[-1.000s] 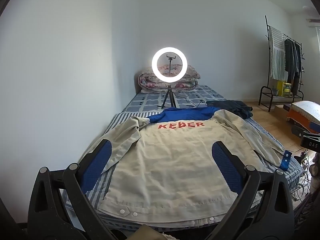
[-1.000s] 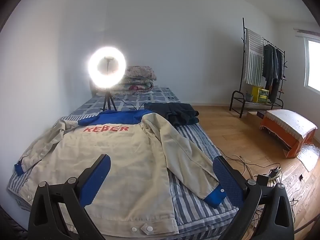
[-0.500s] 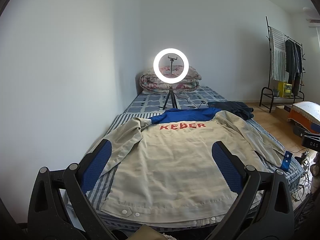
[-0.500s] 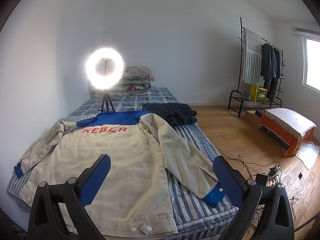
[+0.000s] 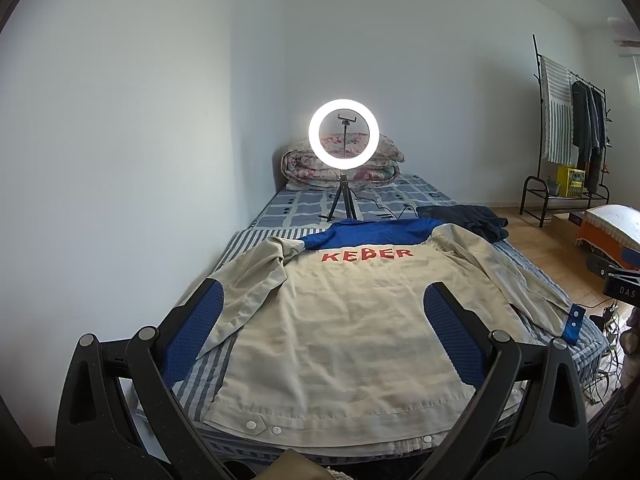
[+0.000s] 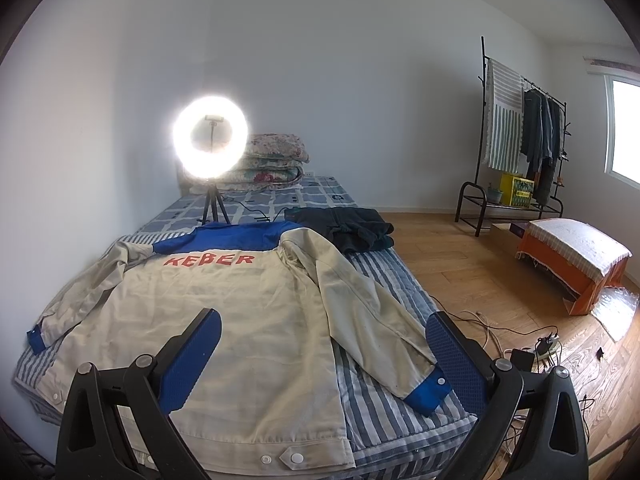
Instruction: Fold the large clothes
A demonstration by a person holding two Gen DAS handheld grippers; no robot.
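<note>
Beige jacket [image 5: 352,320] — red "KEBER" lettering — flat on bed [image 6: 384,272]; both grippers agape

Beige canvas jacket with blue collar and cuffs [image 5: 340,320] lies flat, back up, on the striped bed [image 6: 384,420], hem at the near edge, collar toward the far wall. Sleeves spread out to either side; right cuff near the bed's right edge. Behind the collar, a lit ring light on a black tripod [image 5: 344,136] stands on the bed. Behind that, folded floral quilts [image 6: 276,160] stacked at the head. Dark folded garment [image 6: 356,228] right of the collar. Black metal clothes rack [image 6: 516,140] by the far right wall; orange covered stool [image 6: 572,256] before it, on the wooden floor [image 6: 460,264].
</note>
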